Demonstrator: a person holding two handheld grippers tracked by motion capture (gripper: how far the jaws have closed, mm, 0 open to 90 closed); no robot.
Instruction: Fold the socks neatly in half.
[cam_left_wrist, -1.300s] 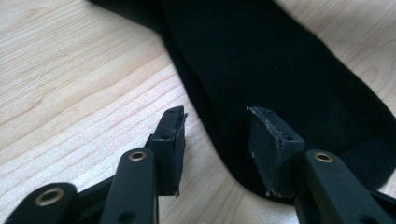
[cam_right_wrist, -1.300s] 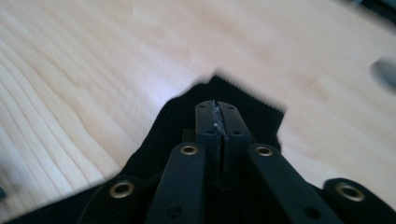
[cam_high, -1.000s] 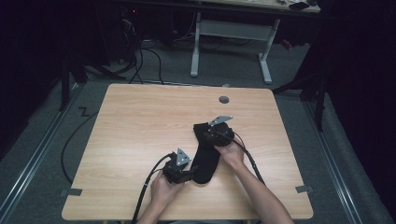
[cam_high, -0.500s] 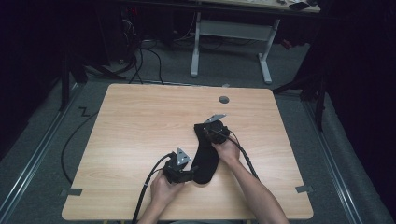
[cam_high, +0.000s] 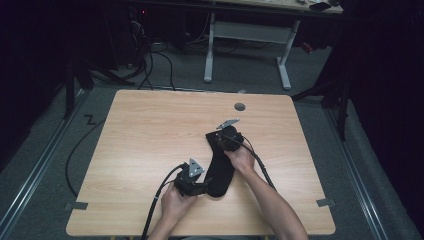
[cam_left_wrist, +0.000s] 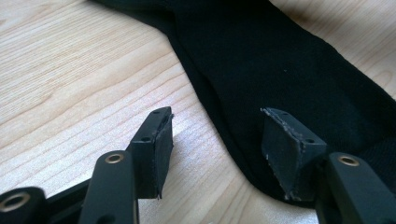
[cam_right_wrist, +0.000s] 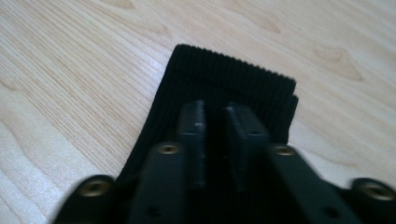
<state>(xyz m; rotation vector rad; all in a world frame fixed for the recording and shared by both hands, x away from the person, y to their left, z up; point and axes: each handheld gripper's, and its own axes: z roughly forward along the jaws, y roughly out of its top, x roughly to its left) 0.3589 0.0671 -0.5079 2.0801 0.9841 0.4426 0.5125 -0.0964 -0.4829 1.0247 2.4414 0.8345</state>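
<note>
— Sock count? One black sock lies flat on the desk.
— And the two claws?
— Left claw gapes, just opened, straddling the sock's edge. Right claw, nearly closed but reopening, hovers at the ribbed cuff; whether it pinches fabric, I can't tell.

a light wooden table bears one black sock lying flat.

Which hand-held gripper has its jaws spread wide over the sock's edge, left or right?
The left hand-held gripper: one jaw over bare table, the other over the black sock. The right hand-held gripper keeps its jaws close together above the ribbed cuff.
</note>
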